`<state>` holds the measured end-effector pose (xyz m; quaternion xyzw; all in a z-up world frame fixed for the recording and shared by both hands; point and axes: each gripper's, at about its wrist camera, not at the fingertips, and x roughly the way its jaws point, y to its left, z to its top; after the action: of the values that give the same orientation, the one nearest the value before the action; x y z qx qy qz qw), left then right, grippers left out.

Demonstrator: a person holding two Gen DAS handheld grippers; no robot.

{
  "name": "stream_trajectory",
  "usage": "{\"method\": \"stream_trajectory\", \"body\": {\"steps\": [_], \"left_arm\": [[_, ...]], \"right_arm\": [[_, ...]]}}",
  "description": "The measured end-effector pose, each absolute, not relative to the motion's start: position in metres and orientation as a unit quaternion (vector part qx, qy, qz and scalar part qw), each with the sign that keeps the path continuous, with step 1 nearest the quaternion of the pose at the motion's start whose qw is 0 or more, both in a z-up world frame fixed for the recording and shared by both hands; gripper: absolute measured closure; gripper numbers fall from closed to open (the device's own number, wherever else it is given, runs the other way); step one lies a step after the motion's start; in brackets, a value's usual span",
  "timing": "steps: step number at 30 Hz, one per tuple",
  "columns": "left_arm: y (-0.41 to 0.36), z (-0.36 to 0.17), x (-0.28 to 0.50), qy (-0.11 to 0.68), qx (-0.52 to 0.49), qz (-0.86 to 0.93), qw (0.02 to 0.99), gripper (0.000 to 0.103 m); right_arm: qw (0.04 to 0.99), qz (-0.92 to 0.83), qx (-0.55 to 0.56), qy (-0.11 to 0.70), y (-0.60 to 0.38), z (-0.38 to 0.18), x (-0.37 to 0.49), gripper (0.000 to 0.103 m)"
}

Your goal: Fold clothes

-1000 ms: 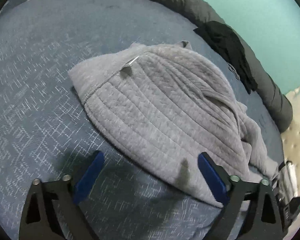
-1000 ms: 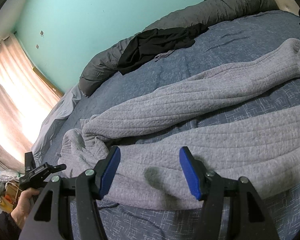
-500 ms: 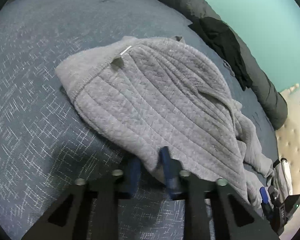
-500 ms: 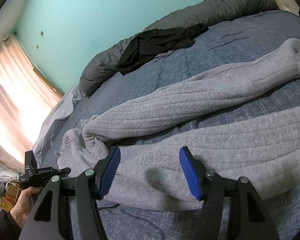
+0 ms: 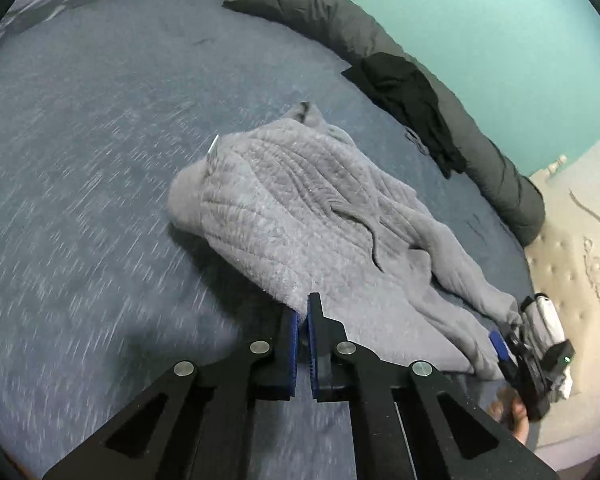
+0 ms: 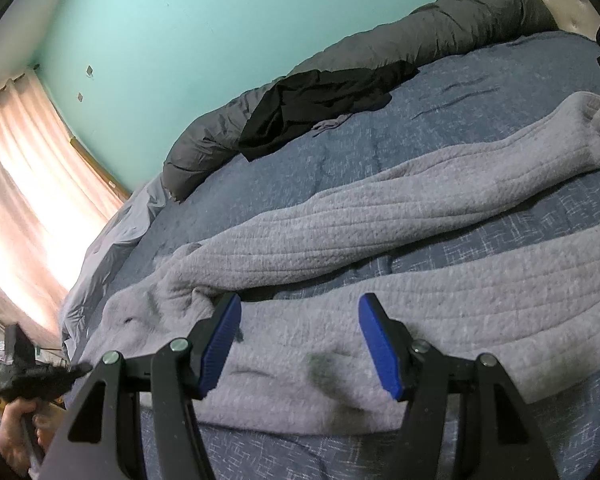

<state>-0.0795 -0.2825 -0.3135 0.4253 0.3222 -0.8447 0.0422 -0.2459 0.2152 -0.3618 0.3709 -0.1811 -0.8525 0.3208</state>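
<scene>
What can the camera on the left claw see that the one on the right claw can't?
Only the left wrist view shows the left claw shut on the hem of the grey sweater, plus the beige tufted headboard. Only the right wrist view shows the right claw open above the sweater, one long sleeve stretched out, and the sunlit curtain. Both show the blue bedspread, the black garment on the dark rolled duvet, and the teal wall.
</scene>
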Motion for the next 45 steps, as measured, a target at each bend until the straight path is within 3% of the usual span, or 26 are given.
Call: {"method": "stream_trajectory", "body": {"steps": [9, 17, 29, 45], "left_arm": [[-0.277, -0.371, -0.070, 0.331, 0.495, -0.801, 0.065, 0.098], [-0.291, -0.306, -0.073, 0.271, 0.456, -0.844, 0.077, 0.085], [-0.317, -0.291, -0.227, 0.205, 0.468, -0.856, 0.080, 0.081], [-0.348, -0.342, -0.326, 0.242, 0.498, -0.828, 0.089, 0.068]], "right_arm": [[0.319, -0.852, 0.373, -0.181, 0.218, -0.362, -0.249, 0.041], [0.318, -0.851, 0.376, -0.181, 0.216, -0.366, -0.253, 0.041], [0.313, -0.851, 0.389, -0.163, 0.208, -0.377, -0.258, 0.041], [0.312, -0.843, 0.408, -0.158, 0.210, -0.390, -0.266, 0.041]]}}
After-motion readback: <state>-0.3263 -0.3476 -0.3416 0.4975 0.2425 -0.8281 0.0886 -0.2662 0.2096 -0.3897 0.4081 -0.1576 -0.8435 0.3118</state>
